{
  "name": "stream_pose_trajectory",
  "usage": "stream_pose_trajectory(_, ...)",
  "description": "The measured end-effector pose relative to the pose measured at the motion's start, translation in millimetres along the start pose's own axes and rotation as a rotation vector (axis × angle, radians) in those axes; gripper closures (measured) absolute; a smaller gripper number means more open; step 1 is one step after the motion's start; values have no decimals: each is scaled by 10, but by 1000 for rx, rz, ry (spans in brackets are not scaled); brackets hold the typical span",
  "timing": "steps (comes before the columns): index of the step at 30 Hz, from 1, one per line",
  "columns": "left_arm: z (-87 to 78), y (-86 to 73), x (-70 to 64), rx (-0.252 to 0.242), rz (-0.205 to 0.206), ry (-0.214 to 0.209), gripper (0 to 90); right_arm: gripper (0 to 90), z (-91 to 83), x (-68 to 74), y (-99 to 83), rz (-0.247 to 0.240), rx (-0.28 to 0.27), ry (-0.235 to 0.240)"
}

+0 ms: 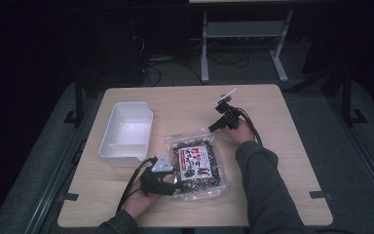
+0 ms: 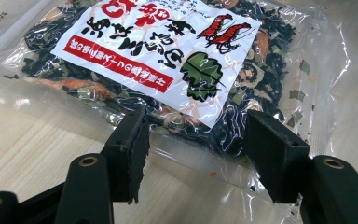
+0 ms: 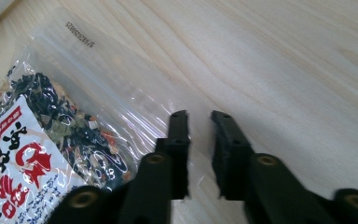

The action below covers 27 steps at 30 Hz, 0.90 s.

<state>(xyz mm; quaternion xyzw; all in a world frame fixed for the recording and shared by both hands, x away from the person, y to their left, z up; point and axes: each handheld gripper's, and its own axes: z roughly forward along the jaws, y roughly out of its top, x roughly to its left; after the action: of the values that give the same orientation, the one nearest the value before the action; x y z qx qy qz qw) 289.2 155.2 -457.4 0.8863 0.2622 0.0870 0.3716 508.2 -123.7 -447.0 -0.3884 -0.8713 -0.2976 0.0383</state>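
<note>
Bench (image 1: 282, 146): light wooden top, square, with black tape tabs at its edges.

Object: a clear plastic bag of dark dried seaweed mix with a white, red and black printed label (image 1: 197, 163). It lies flat near the middle of the bench, slightly toward my side. Just to its left stands an empty white rectangular plastic tub (image 1: 126, 132), apart from the bag.

Left tongs (image 1: 179, 184): held low at the near-left corner of the bag, a grey three-cornered plate on top and a black cable trailing back past my left hand (image 1: 139, 201). In the left gripper view the left tongs (image 2: 198, 156) stand wide apart, the jaws to either side of the bag's (image 2: 168, 60) clear near edge. The plastic seam runs between them. I cannot tell whether either pad touches the film. Nothing is gripped.

Right tongs (image 1: 213, 128): held in my right hand (image 1: 238, 132) above the far-right corner of the bag, pointing down and left toward it. In the right gripper view the right tongs (image 3: 199, 119) are narrow, only a slim gap between the jaws, with bare bench (image 3: 284, 70) showing through the gap. The left jaw's tip sits over the bag's (image 3: 74, 116) transparent top strip at its edge; contact cannot be confirmed. Nothing is held.

A printed code line is visible on the clear strip of the bag.
</note>
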Motion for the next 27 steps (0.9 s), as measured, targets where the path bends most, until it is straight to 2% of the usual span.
stream_pose_trajectory(3,-2,0,4,-4,-5,-1,398,893,-72,-13,-7,0,-19,20)
stream_pose_trajectory(7,-18,3,19,-5,-26,-2,374,899,-154,-1,-32,-18,-17,18)
stream_pose_trajectory(10,-41,7,26,-25,-44,3,348,900,-256,15,-65,-26,-26,21)
stream_pose_trajectory(17,-103,26,64,-87,-100,3,241,900,-629,125,-163,-76,-104,13)
stream_pose_trajectory(19,-118,25,90,-102,-125,-9,228,900,-719,150,-200,-83,-123,13)
stream_pose_trajectory(27,-98,48,165,-126,-182,-27,208,900,-1092,260,-386,-119,-204,3)
